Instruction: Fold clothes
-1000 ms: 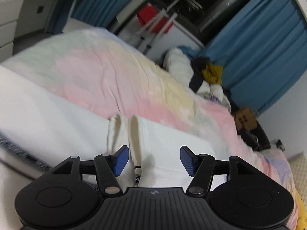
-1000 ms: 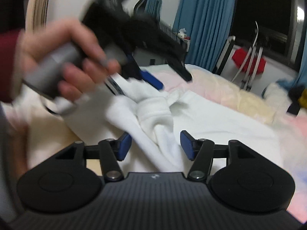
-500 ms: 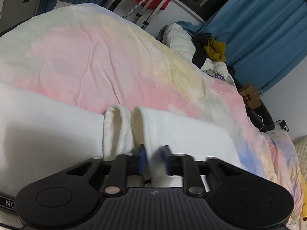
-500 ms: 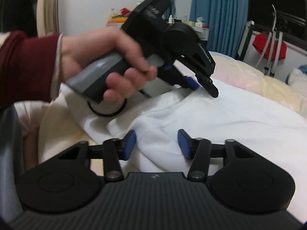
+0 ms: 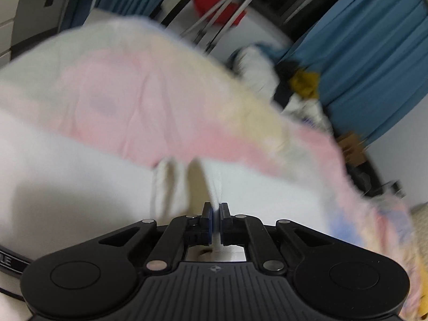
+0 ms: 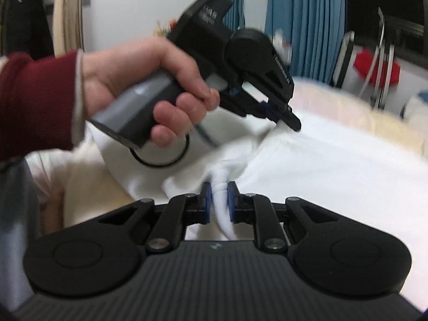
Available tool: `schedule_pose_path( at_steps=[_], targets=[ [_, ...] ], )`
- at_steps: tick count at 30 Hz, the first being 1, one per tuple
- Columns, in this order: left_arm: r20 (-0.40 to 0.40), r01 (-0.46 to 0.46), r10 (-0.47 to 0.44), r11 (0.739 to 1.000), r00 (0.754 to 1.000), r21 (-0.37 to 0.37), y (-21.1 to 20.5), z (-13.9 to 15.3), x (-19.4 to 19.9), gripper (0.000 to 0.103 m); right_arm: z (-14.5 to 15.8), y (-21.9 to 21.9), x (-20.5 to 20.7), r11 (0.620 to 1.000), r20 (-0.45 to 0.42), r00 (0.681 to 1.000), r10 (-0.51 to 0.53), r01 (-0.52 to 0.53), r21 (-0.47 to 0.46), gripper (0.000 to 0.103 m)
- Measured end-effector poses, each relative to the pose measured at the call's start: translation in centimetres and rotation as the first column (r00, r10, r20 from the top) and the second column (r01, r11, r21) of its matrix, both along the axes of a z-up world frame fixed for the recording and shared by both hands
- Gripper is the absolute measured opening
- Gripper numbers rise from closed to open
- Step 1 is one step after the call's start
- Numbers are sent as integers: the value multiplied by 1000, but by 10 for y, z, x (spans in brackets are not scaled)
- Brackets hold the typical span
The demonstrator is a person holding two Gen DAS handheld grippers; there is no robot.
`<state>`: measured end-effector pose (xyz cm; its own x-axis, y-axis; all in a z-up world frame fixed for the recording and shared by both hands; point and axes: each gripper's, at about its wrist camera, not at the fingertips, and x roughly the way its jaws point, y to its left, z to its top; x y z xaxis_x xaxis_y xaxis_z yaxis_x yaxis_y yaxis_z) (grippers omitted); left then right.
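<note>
Your left tool (image 5: pixel 216 211) is clamped on a fold of the white garment (image 5: pixel 80 182), and your right tool (image 6: pixel 219 200) pinches its bunched edge on the bed (image 5: pixel 128 96).

Soft white cloth garment (image 6: pixel 334 171), thick and a bit fuzzy, ribbed at the edge. Thin, smooth bedsheet (image 5: pixel 139 101) in pale pink and yellow, a little wrinkled. Matt black plastic on the right gripper (image 6: pixel 219 203), with ridged lines on the body and blue rubbery-looking pads (image 6: pixel 207 200). Same dull black plastic on the left gripper (image 5: pixel 216 215), with small shiny metal pins. Smooth grey handle (image 6: pixel 139 109). Dark red knit sleeve (image 6: pixel 34 104). Blue cloth curtains (image 5: pixel 374 61) in folds.
</note>
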<state>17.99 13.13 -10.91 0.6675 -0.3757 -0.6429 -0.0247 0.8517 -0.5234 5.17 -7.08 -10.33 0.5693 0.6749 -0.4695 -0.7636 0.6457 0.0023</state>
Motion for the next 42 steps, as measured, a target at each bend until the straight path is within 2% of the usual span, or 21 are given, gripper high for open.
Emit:
schedule_pose_path(
  at_steps=[1, 4, 6, 10, 12, 13, 15, 18, 20, 21, 26, 29, 31, 34, 35, 38, 40, 42],
  targets=[
    [-20, 4, -3, 1000, 1000, 24, -3, -9, 3, 8, -2, 1, 3, 1000, -12, 1000, -1, 1, -2, 15],
    [4, -14, 14, 998, 1000, 60, -12, -11, 2, 11, -9, 3, 11, 1000, -47, 999, -5, 4, -8, 16],
    [19, -12, 10, 996, 1000, 88, -15, -4, -1, 18, -6, 0, 13, 1000, -55, 998, -6, 6, 7, 16],
    [23, -47, 45, 996, 999, 71, -12, 9, -16, 24, -1, -4, 12, 999, -73, 997, -16, 18, 32, 19],
    [32, -68, 66, 996, 997, 63, -9, 17, -32, 36, 3, -8, 7, 999, -62, 998, -19, 22, 47, 21],
    [40, -81, 78, 995, 996, 57, -6, 23, -42, 39, 7, -9, 6, 998, -51, 999, -20, 22, 54, 22],
    [53, -105, 102, 993, 993, 53, 0, 35, -62, 56, 12, -13, 4, 997, -33, 999, -22, 24, 69, 27],
    [68, -173, 167, 982, 984, 81, 19, 58, -103, 75, 17, -20, -1, 994, -24, 999, -36, 38, 102, 39],
    [88, -217, 209, 973, 974, 81, 33, 72, -131, 82, 20, -24, -2, 993, -17, 999, -51, 52, 105, 49],
    [94, -242, 235, 968, 967, 63, 42, 77, -144, 85, 21, -26, -2, 992, -15, 998, -59, 60, 111, 51],
    [42, -386, 388, 921, 921, -54, 92, 89, -200, 90, 28, -37, -8, 985, 12, 994, -108, 105, 134, 71],
    [9, -440, 442, 895, 897, -75, 117, 95, -233, 92, 29, -39, -9, 985, 35, 991, -126, 121, 122, 72],
    [-16, -489, 489, 868, 872, -92, 134, 97, -256, 93, 28, -41, -6, 983, 23, 989, -144, 140, 120, 72],
    [-75, -599, 596, 781, 799, -176, 169, 93, -289, 95, 26, -48, 2, 970, -8, 976, -218, 218, 108, 73],
    [-98, -641, 636, 742, 766, -197, 182, 91, -299, 95, 24, -52, 5, 960, -18, 965, -263, 264, 95, 73],
    [-115, -673, 668, 700, 735, -240, 206, 80, -306, 95, 20, -67, 19, 899, -38, 899, -436, 437, 32, 73],
    [-146, -668, 657, 692, 740, -274, 214, 68, -299, 95, 17, -82, 28, 843, -63, 841, -537, 538, -12, 73],
    [-187, -665, 642, 682, 743, -305, 218, 52, -290, 92, 12, -104, 32, 798, -107, 793, -600, 603, -6, 73]
  ],
)
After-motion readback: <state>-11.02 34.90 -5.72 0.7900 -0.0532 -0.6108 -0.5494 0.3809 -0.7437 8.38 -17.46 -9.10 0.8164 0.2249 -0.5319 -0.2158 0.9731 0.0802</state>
